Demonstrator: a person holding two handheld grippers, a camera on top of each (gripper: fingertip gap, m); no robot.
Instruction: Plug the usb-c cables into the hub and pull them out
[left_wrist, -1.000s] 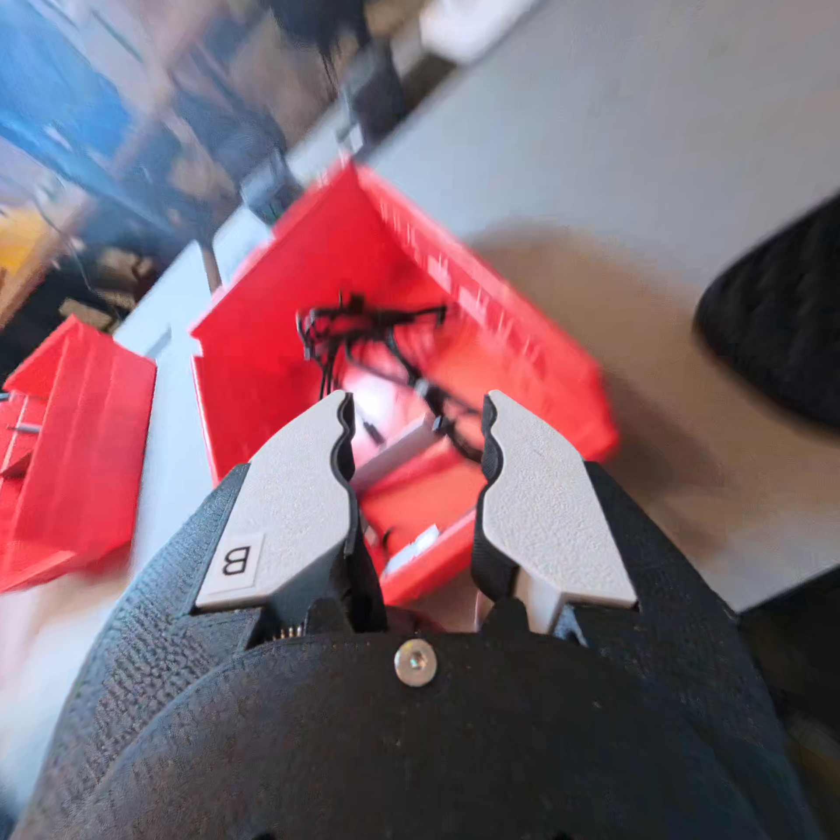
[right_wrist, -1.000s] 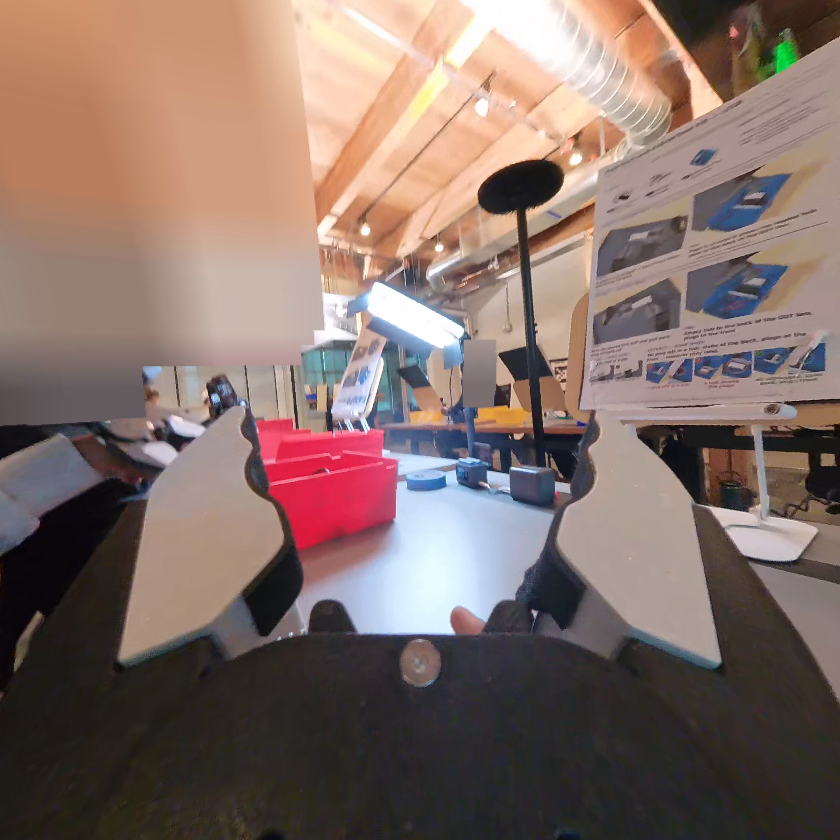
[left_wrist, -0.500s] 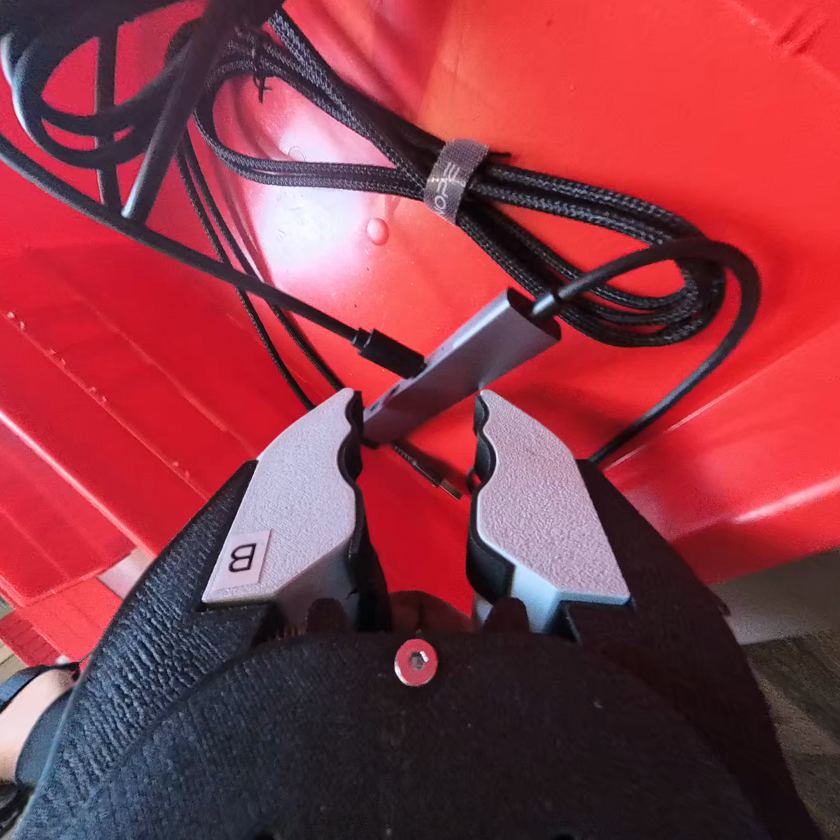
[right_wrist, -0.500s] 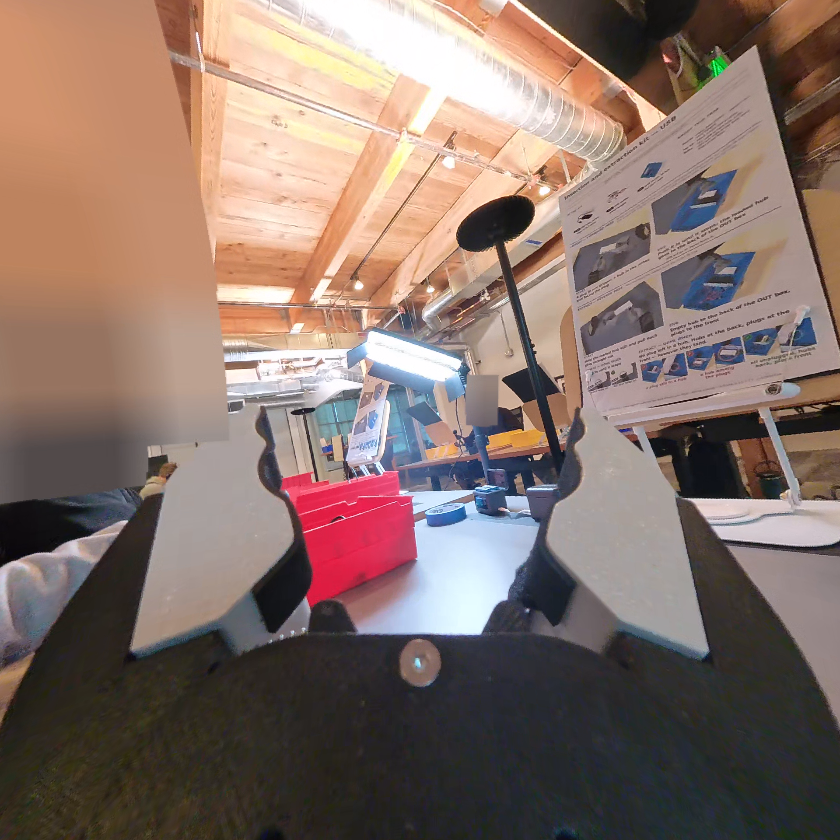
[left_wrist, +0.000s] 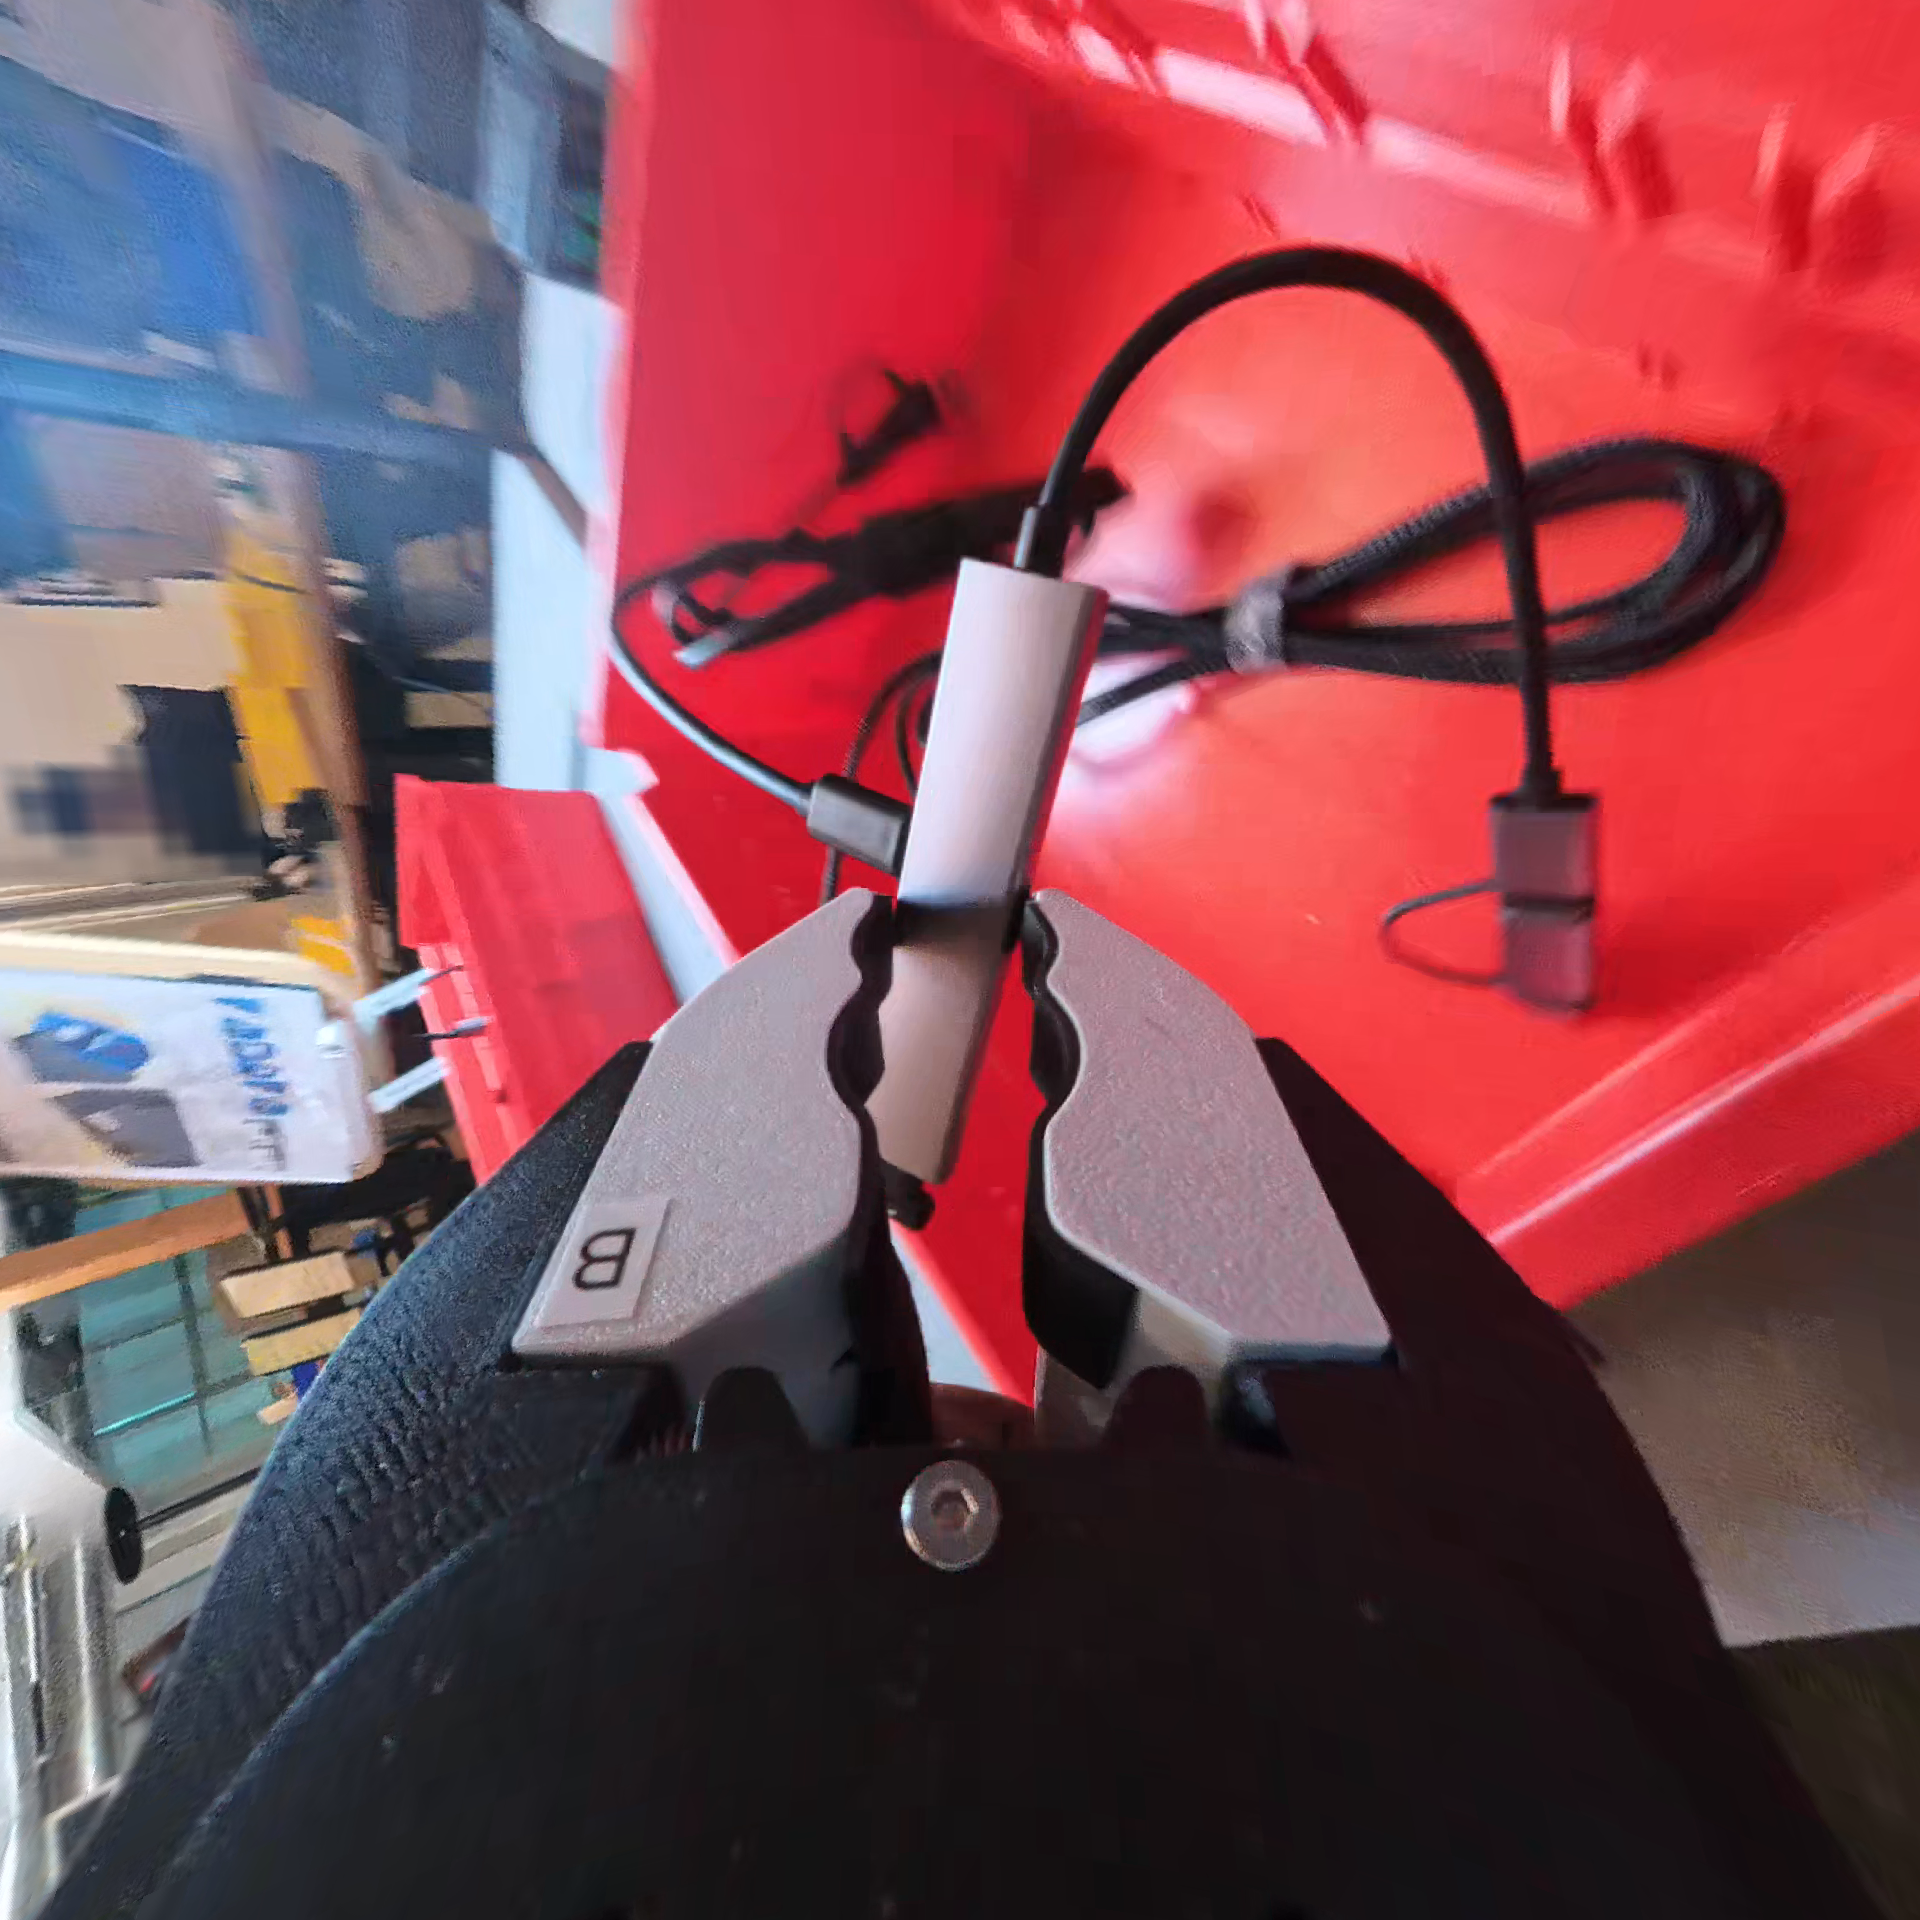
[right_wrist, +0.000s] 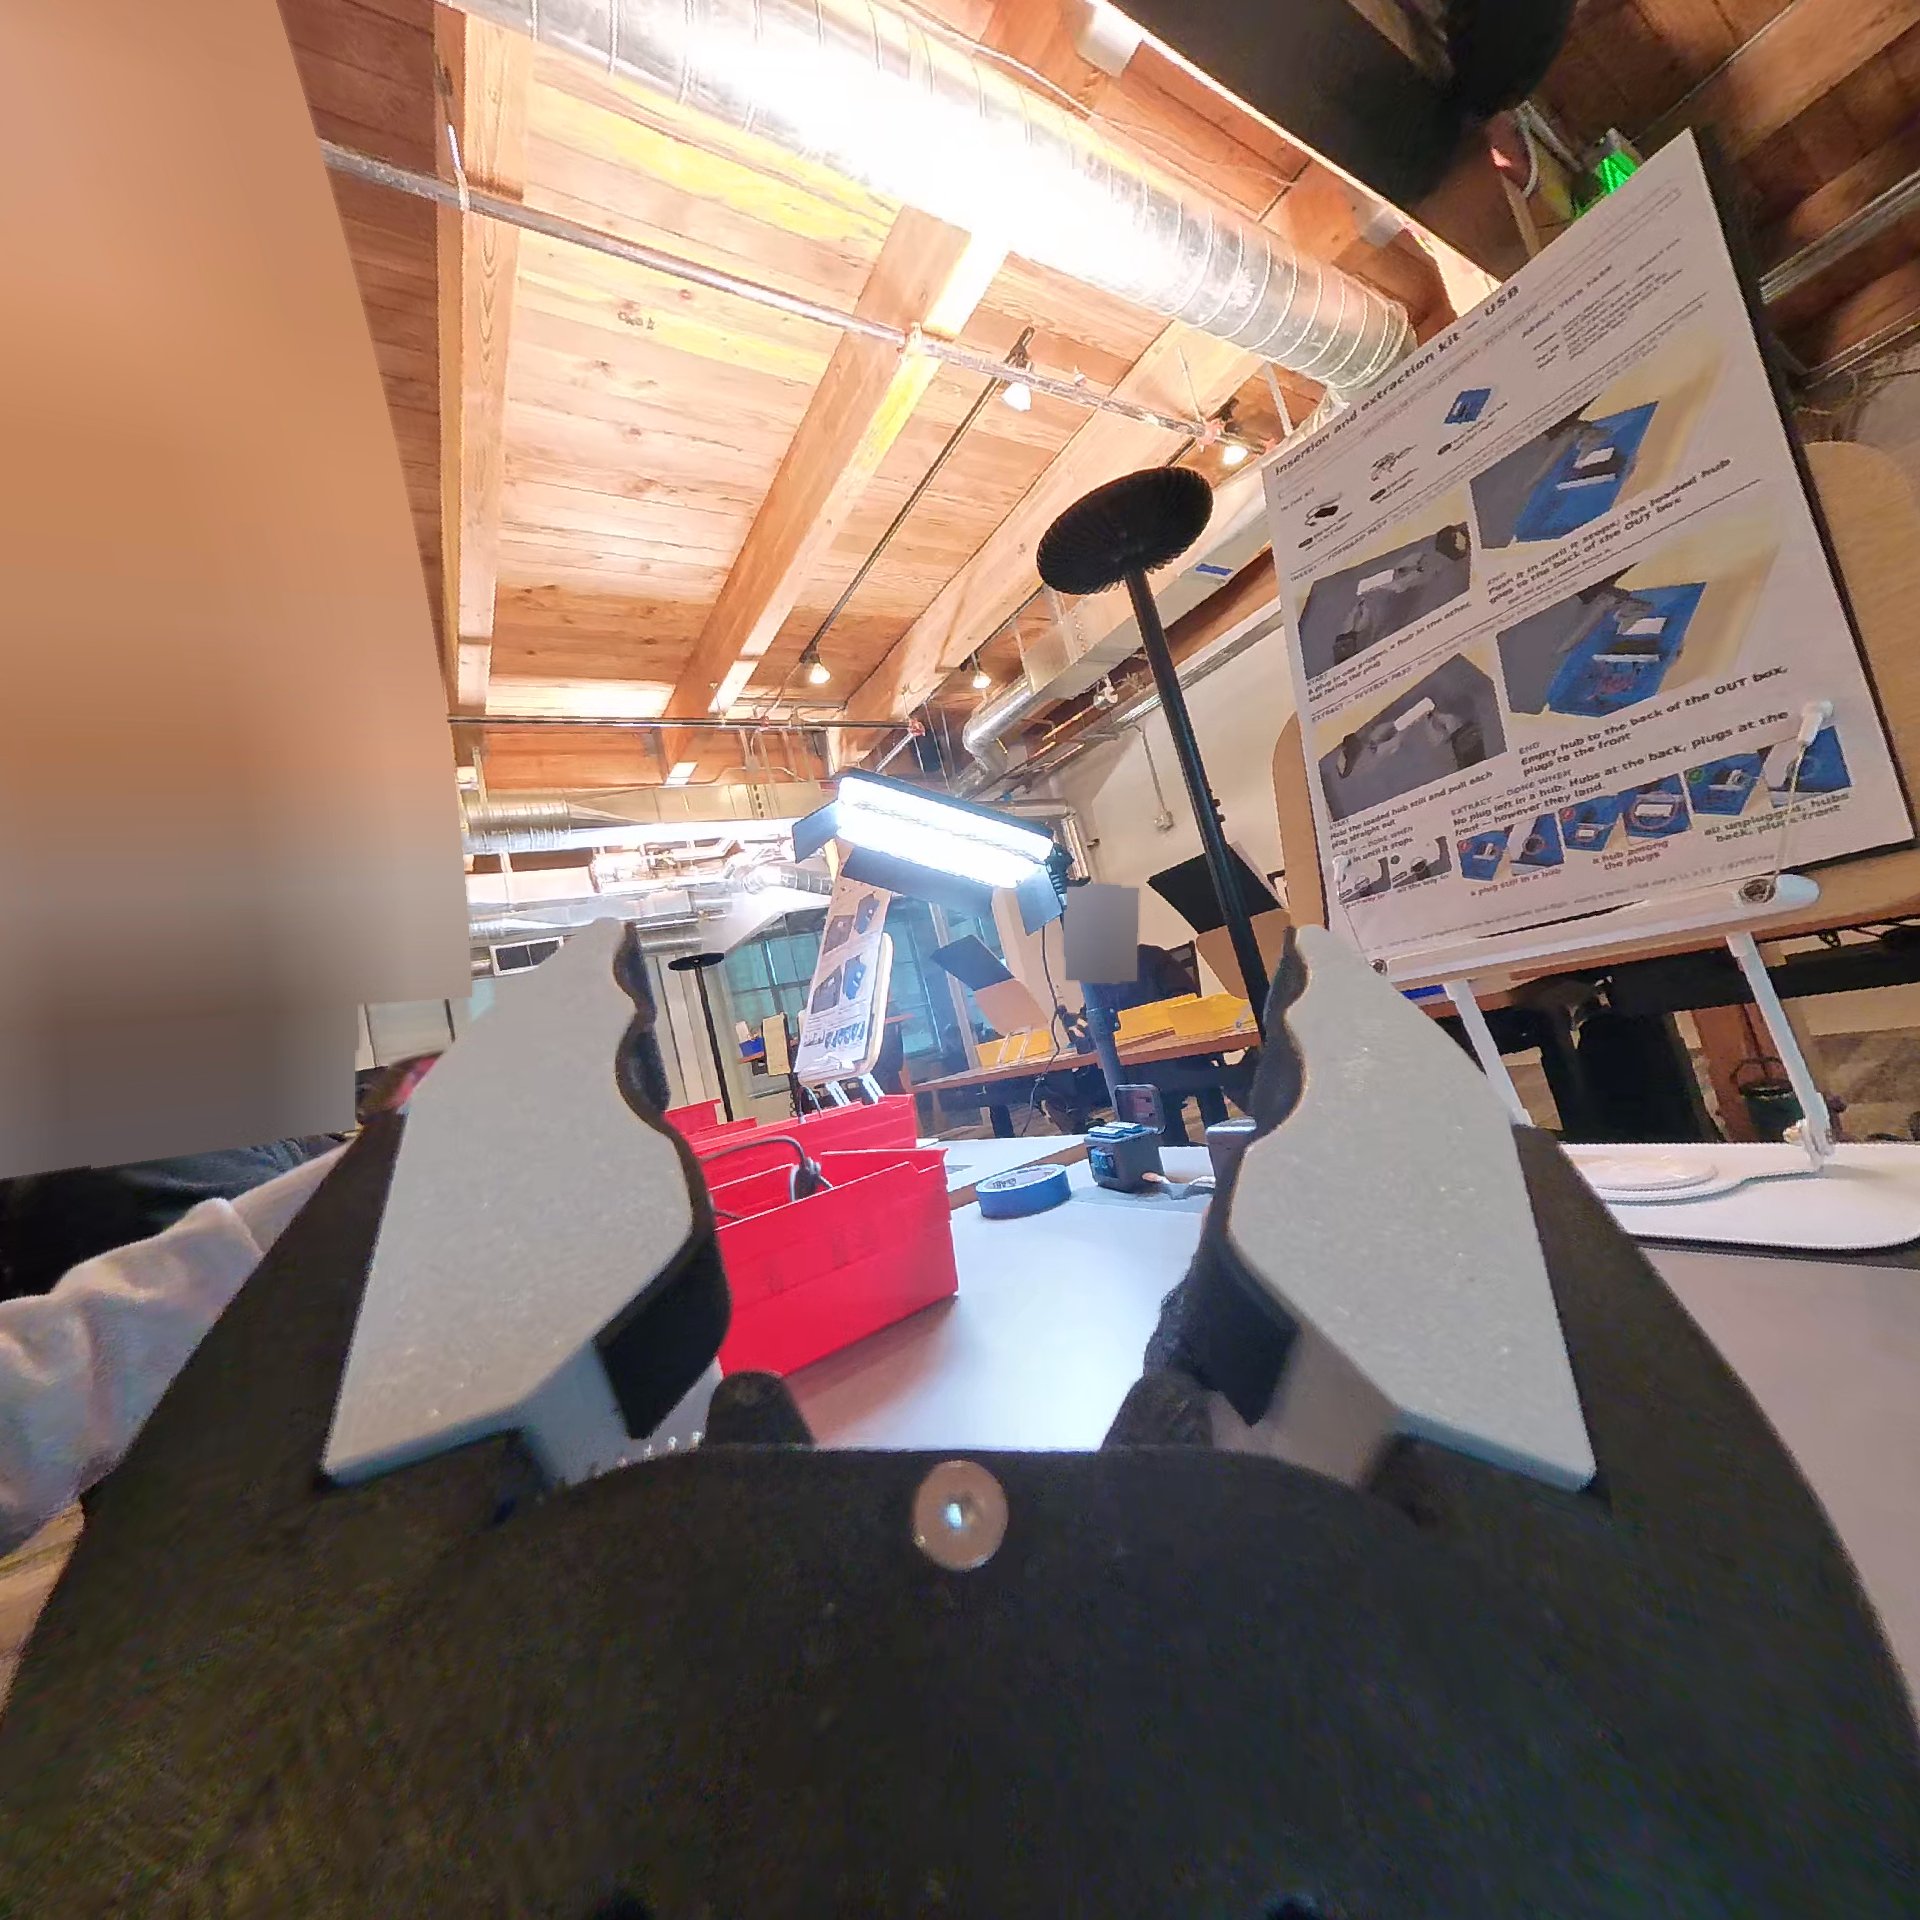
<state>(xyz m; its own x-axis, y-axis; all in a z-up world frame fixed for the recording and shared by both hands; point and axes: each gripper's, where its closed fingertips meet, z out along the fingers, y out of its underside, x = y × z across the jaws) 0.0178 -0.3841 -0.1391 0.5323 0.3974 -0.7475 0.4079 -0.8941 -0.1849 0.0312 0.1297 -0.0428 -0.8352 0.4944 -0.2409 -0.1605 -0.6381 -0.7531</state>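
In the left wrist view my left gripper (left_wrist: 956, 914) is shut on a slim grey hub (left_wrist: 997, 748), held above a red bin (left_wrist: 1403, 1039). The hub's own black cable (left_wrist: 1351, 281) arcs up and hangs down to a grey connector (left_wrist: 1543, 904). A black usb-c plug (left_wrist: 857, 821) sits in the hub's left side. A bundled braided black cable (left_wrist: 1507, 613) lies on the bin floor. In the right wrist view my right gripper (right_wrist: 961, 1039) is open and empty, tilted up over the grey table (right_wrist: 1018, 1320), away from the red bin (right_wrist: 842, 1247).
A second red bin (left_wrist: 509, 935) stands to the left. On the table in the right wrist view are a blue tape roll (right_wrist: 1021, 1188), small dark boxes (right_wrist: 1127, 1153), a white stand base (right_wrist: 1714, 1205) bearing an instruction board (right_wrist: 1579, 582), and a person's sleeve (right_wrist: 114, 1340) at left. Some 55 cm of space lies between my two pairs of fingers.
My left gripper closed on the hub and lifted it off the bin floor, with its cable now hanging free. My right gripper tilted further up and stayed open.
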